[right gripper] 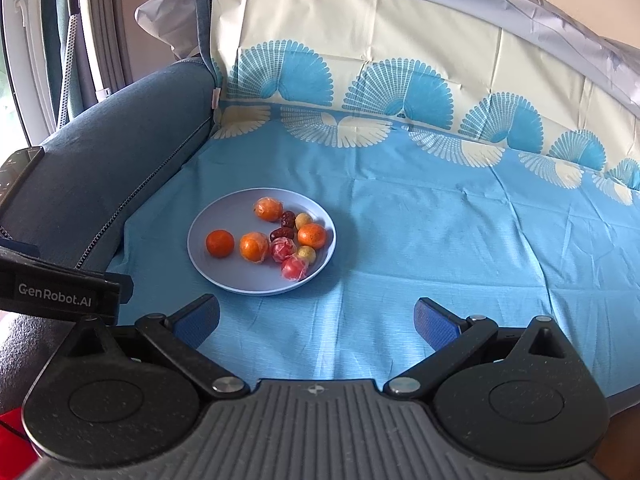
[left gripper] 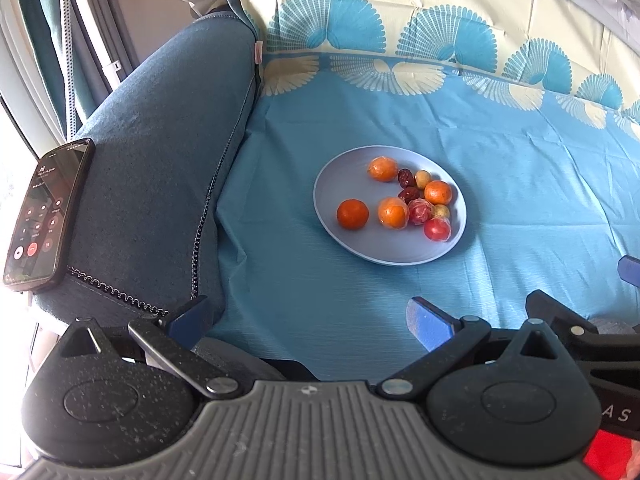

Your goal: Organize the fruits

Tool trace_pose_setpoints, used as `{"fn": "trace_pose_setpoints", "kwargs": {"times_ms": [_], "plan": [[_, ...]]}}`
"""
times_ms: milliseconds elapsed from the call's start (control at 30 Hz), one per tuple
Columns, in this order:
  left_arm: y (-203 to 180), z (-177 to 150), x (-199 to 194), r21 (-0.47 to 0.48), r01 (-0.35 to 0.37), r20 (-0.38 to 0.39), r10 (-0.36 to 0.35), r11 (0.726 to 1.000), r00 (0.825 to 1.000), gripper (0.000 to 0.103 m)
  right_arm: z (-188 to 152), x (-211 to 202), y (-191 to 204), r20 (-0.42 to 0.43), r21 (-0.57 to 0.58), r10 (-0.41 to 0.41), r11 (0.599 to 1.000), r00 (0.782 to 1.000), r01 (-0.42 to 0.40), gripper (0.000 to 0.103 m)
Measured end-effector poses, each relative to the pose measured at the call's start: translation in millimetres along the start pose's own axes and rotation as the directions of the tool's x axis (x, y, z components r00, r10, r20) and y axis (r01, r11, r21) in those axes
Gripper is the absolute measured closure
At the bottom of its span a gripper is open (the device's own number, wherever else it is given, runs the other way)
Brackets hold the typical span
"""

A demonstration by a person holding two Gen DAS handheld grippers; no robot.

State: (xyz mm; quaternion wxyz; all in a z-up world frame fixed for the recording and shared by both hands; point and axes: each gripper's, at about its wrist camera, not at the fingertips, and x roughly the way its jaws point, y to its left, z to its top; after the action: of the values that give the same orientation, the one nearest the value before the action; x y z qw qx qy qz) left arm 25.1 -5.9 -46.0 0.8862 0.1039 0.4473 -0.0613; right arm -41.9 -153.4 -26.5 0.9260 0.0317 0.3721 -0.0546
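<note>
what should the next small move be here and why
Probably bring the left gripper forward toward the lone orange on the near-left part of the plate. Both grippers are open, empty and short of the plate, and that orange sits apart from the crowded fruits, so it looks easiest to grab without bumping others.

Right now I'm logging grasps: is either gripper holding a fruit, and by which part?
Nothing is held. The left gripper and right gripper are both open, short of the round pale-blue plate of fruit.
</note>
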Motion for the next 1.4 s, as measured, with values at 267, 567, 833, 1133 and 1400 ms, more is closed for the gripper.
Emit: {"fn": "trace_pose_setpoints", "kwargs": {"times_ms": [267, 567, 833, 1133, 1400], "plan": [[1.3, 0.3, 0.5, 0.001, 0.002, 0.001, -0.002, 1.000, 1.000, 0.000, -0.4, 0.7, 1.1, -0.003, -0.007, 0.007, 1.000, 1.000, -0.007, 0.001], [0.4, -0.1, 1.5, 0.007, -0.002, -0.001, 0.002, 1.000, 1.000, 0.000, -0.3, 1.6, 1.2, -0.004, -0.007, 0.006, 1.000, 1.000, -0.006, 0.001], [0.8, 0.0, 2.2, 0.006, -0.005, -0.005, 0.005, 1.000, 1.000, 0.000, -0.5, 2.7, 1.8, -0.004, -0.008, 0.005, 1.000, 1.000, -0.005, 0.001], [-0.4, -0.5, 4.3, 0.014, -0.012, -0.004, 0.012, 1.000, 1.000, 0.000, -1.0, 2.8, 2.3, -0.002, -0.013, 0.006, 1.000, 1.000, -0.006, 0.001], [-0.4, -1.5, 4.5, 0.016, -0.016, -0.002, 0.016, 1.000, 1.000, 0.000, -1.0, 2.9, 1.4, -0.001, -0.014, 0.008, 1.000, 1.000, -0.008, 0.001]]}}
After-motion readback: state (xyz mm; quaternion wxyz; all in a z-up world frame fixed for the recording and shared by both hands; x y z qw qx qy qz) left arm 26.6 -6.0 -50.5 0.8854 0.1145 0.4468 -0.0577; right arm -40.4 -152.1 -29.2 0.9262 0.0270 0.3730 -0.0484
